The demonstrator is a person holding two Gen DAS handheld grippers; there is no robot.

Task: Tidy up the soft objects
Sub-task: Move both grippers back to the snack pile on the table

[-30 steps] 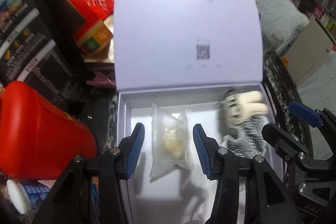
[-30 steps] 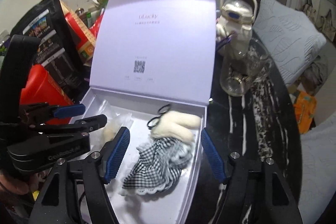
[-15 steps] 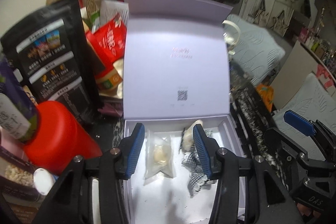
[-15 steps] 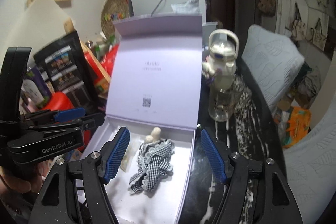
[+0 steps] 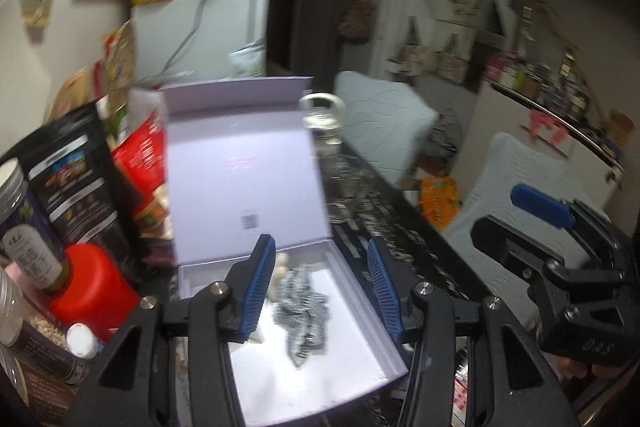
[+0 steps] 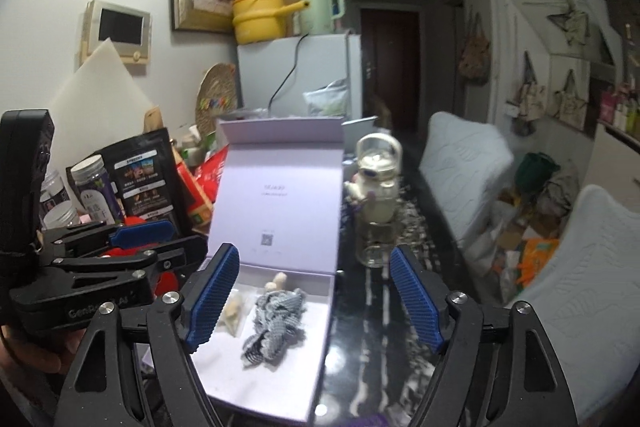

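Note:
A pale lilac gift box [image 5: 240,167] [image 6: 280,195] stands on the dark table with its lid upright. Inside lie a black-and-white checked soft doll [image 5: 300,311] [image 6: 276,319] and, left of it, a small clear bag [image 6: 232,311] holding something cream. My left gripper [image 5: 322,287] hovers above and short of the box, jaws apart with nothing between them. My right gripper [image 6: 314,295] hangs above the box's right edge; its jaws are opening and hold nothing. In the left wrist view the left finger hides most of the bag.
Left of the box crowd a red container [image 5: 92,291], black snack bags [image 5: 76,179] and jars [image 6: 94,187]. To its right stand a white bottle [image 6: 376,183] and a glass [image 6: 372,243]. White cushions [image 6: 460,167] line the right side.
Both grippers have drawn back and risen from the box, which now looks smaller and lower. The right jaws stand wider. The doll and bag lie where they were.

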